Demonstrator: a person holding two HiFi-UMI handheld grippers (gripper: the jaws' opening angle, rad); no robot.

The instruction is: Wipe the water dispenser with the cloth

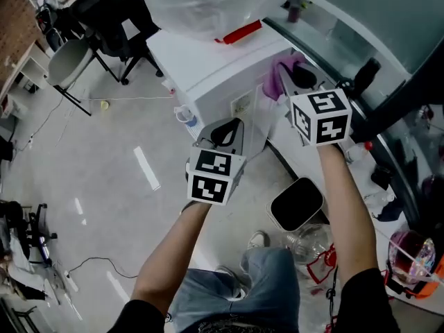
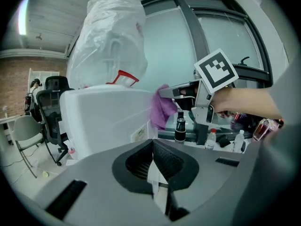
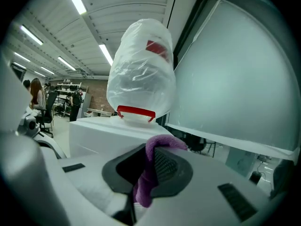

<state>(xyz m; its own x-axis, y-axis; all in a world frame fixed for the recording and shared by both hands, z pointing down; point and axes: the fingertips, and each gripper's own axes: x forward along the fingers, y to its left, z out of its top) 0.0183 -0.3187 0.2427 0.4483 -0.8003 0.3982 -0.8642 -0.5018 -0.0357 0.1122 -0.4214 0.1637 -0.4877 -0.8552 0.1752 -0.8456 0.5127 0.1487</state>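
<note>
No legible text anywhere. Small sticker (image 2: 138,134) on water dispenser (image 2: 103,121) side wall: print too small to read. Marker cubes (image 1: 213,177) in front of dispenser: black-white square codes, no letters.

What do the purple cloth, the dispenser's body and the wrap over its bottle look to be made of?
Cloth: soft, fuzzy fabric, possibly microfibre; it folds limply and has a matte nap.
Dispenser body: probably white plastic, with smooth, flat, faintly glossy panels.
Bottle wrap: thin clear plastic film, crinkled and showing shiny creases.
</note>
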